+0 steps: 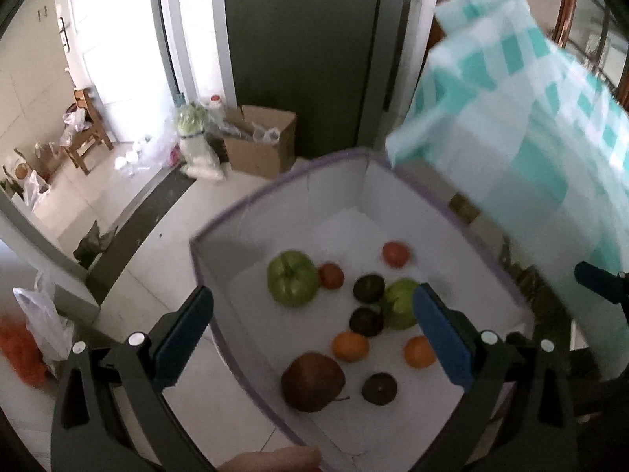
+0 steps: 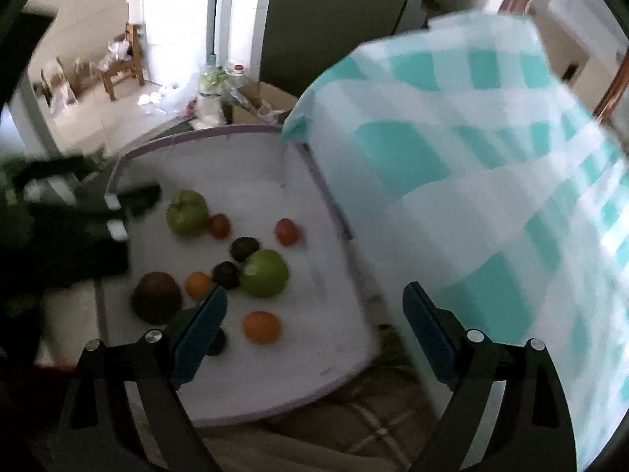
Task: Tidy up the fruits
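1. Your left gripper point(image 1: 312, 336) fills the bottom of the left wrist frame, its two blue-padded fingers spread wide and empty over the box; your right gripper point(image 2: 314, 334) at the bottom of the right wrist frame is likewise spread wide and holds nothing.
2. One teal-checked cloth point(image 2: 471, 196) covers the right side of both frames, blurred, hanging past the box's right wall.
3. One white box point(image 1: 236, 212) with a purple rim sits centre frame and holds all the fruit.
4. You have ten fruits on its floor: one brown-red apple point(image 1: 312, 381) at lower centre, two green apples point(image 1: 293, 283) point(image 1: 399, 303), three dark round fruits point(image 1: 379, 388), two oranges point(image 1: 350, 346) and two tomatoes point(image 1: 396, 253).
5. One cardboard carton point(image 1: 261, 141) stands on the floor at upper centre.
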Demonstrator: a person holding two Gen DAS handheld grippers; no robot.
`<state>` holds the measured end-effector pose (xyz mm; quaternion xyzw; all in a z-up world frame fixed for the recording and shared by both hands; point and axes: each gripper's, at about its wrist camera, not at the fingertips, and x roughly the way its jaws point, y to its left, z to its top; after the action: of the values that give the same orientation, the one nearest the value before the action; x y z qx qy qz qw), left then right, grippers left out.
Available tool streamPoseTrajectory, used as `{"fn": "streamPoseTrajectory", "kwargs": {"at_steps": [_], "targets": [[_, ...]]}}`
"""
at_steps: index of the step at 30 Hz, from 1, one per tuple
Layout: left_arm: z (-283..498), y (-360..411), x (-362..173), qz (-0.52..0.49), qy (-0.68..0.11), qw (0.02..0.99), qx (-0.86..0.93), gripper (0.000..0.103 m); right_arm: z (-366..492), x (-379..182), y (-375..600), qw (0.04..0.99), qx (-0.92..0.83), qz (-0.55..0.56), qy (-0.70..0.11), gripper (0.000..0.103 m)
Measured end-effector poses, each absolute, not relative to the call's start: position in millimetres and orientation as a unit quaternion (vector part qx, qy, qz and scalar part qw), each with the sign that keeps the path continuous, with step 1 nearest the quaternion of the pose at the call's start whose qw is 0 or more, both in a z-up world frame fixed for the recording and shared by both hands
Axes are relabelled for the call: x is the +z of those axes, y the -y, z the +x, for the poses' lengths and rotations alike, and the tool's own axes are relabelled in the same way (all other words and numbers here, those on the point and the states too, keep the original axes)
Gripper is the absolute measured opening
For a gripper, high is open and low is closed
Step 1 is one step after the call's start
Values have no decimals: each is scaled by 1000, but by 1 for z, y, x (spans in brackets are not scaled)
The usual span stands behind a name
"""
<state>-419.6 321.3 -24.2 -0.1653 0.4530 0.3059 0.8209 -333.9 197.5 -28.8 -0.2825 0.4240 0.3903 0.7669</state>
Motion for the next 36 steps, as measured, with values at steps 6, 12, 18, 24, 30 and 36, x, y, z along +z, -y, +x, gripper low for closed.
{"fn": "streamPoseTrajectory", "kwargs": {"at_steps": [6, 12, 18, 24, 30, 36], "targets": [[-428, -329, -48, -180, -457, 803, 337, 101, -326, -56, -211, 741, 383, -279, -476, 88], [-430, -331, -60, -192, -467, 797, 332, 101, -320, -86, -222, 705, 374, -278, -535, 88], [-426, -329, -69, -161, -485, 795, 328, 101, -317, -90, -216, 704, 365, -270, -546, 88], [-422, -324, -75, -158, -493, 796, 313, 101, -324, -86, -218, 709, 368, -289, -527, 88], [-422, -328, -78, -171, -497, 791, 312, 101, -323, -86, -216, 715, 358, -295, -523, 88], [-421, -325, -80, -172, -498, 792, 308, 101, -323, -87, -216, 715, 358, -296, -523, 88]]}}
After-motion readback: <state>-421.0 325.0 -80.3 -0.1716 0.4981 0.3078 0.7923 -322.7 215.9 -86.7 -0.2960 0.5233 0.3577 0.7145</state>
